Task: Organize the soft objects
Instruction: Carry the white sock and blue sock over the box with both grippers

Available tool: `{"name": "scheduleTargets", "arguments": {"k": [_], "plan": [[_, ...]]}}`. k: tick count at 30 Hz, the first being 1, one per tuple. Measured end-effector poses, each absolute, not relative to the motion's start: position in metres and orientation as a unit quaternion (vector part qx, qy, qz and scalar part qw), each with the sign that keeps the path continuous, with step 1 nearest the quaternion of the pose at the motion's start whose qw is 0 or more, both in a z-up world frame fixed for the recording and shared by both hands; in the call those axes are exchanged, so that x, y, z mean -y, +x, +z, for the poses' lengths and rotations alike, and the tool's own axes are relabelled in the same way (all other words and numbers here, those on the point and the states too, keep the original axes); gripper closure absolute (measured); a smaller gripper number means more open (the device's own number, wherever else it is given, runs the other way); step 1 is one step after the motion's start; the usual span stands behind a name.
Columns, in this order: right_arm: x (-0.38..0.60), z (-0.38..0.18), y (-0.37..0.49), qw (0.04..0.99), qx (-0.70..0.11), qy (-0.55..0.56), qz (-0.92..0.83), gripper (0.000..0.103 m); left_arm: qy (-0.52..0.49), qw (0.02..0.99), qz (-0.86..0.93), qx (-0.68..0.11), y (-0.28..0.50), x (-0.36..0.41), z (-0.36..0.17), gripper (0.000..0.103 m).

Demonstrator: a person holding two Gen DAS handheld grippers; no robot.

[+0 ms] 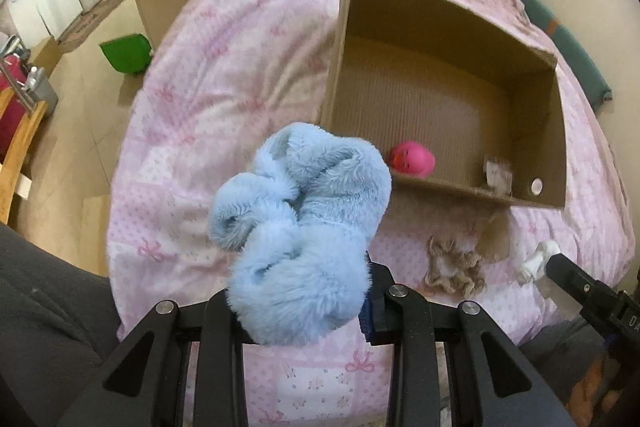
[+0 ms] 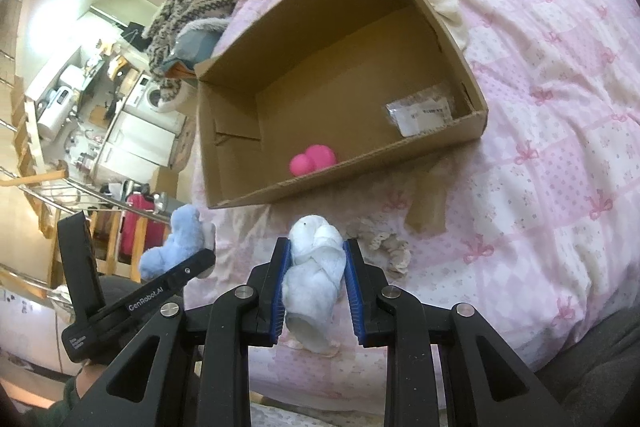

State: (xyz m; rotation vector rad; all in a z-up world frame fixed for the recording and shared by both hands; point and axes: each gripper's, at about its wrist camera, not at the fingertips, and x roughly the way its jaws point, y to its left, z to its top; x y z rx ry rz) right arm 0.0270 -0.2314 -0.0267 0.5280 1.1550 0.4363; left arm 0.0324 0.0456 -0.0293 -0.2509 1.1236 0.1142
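Ball (image 1: 413,161) in box (image 1: 440,27) on bed (image 1: 224,75)

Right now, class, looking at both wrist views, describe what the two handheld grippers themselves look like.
Both are matte black, with angular linkage arms, triangular cut-outs and round silver pivot bolts. The fingers carry ribbed blue pads. The left gripper shows white "GenRobot.AI" lettering on its side.

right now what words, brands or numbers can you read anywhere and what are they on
"GenRobot.AI": white print on the black body of the left tongs, seen from the right wrist view.
"DA": cut-off white letters on the body of the right tongs, at the left wrist view's edge.
Small white print near the left tongs' handle end: too small to read.
Printed label on the plastic packet in the cardboard box: blurred, unreadable.
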Motion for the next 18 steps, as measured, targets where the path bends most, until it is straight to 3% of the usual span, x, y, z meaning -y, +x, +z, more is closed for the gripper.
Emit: {"name": "scheduleTargets", "arguments": {"k": [18], "plan": [[0.235, 0.04, 0.066, 0.819, -0.468, 0.232, 0.239, 0.075, -0.077, 0.898, 0.041, -0.43, 0.07, -0.041, 0.055, 0.075]]}}
